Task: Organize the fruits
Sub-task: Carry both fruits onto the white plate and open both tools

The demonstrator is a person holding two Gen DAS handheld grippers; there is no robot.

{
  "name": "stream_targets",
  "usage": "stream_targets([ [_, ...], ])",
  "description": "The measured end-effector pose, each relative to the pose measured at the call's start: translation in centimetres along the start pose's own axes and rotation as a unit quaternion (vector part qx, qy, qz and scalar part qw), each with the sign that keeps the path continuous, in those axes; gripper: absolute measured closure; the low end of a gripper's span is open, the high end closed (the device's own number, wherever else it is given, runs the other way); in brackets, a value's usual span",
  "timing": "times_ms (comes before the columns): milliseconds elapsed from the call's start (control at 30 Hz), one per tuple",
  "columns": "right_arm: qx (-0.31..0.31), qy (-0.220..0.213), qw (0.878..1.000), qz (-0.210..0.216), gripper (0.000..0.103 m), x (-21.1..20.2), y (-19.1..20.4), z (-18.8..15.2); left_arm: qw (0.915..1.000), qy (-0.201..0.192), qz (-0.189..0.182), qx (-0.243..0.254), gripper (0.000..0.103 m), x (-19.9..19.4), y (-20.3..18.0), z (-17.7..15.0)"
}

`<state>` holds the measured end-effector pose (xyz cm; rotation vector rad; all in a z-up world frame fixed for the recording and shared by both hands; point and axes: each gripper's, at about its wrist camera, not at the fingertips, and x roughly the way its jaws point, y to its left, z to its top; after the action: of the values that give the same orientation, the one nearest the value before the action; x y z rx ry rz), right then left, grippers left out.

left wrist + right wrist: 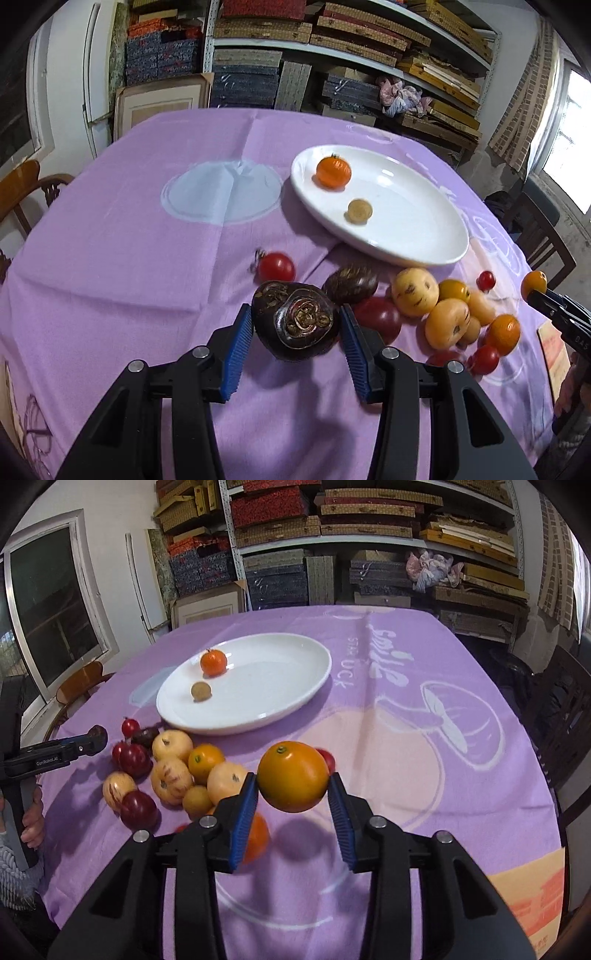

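My left gripper (295, 314) is shut on a dark brown knobbly fruit (295, 325), held just above the purple cloth. My right gripper (293, 779) is shut on a round orange fruit (291, 775), lifted off the cloth. A white oval plate (424, 236) lies beyond, bearing an orange fruit (333, 171) and a small tan round one (359, 211). Between the grippers sits a loose heap of yellow, orange and red fruits (173, 775). Another dark brown fruit (351, 284) and a red cherry tomato (277, 266) lie near the plate's front rim.
The purple tablecloth (406, 738) covers a round table. Wooden chairs (569, 716) stand at its sides, and shelves of stacked boxes (332, 535) fill the back wall. A person's hand (33, 823) grips the left tool's handle at the table's left edge.
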<state>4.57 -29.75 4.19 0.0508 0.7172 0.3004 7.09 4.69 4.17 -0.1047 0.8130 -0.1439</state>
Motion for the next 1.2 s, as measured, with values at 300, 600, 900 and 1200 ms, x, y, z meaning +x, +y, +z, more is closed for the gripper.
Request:
stream_targets([
  [300,-0.044,0.034,0.998,0.004,0.065,8.5,3.9,7.0,0.9984,0.020,-0.015,0.052,0.055,6.0,-6.2,6.6],
  [600,-0.045,-0.025,0.998,-0.033,0.028,7.0,3.2,6.7,0.9986,-0.003,0.015,0.050,0.020,7.1,-5.4,6.9],
  [900,0.004,-0.109,0.990,-0.088,0.004,0.1,-0.6,0.2,0.9995,-0.010,0.025,-0.014,0.008,0.9,1.6,2.6],
  [1200,0.048,-0.114,0.989,-0.079,0.004,-1.2,-2.6,-1.2,0.9962,-0.033,0.076,-0.024,0.008,0.7,2.4,1.5],
])
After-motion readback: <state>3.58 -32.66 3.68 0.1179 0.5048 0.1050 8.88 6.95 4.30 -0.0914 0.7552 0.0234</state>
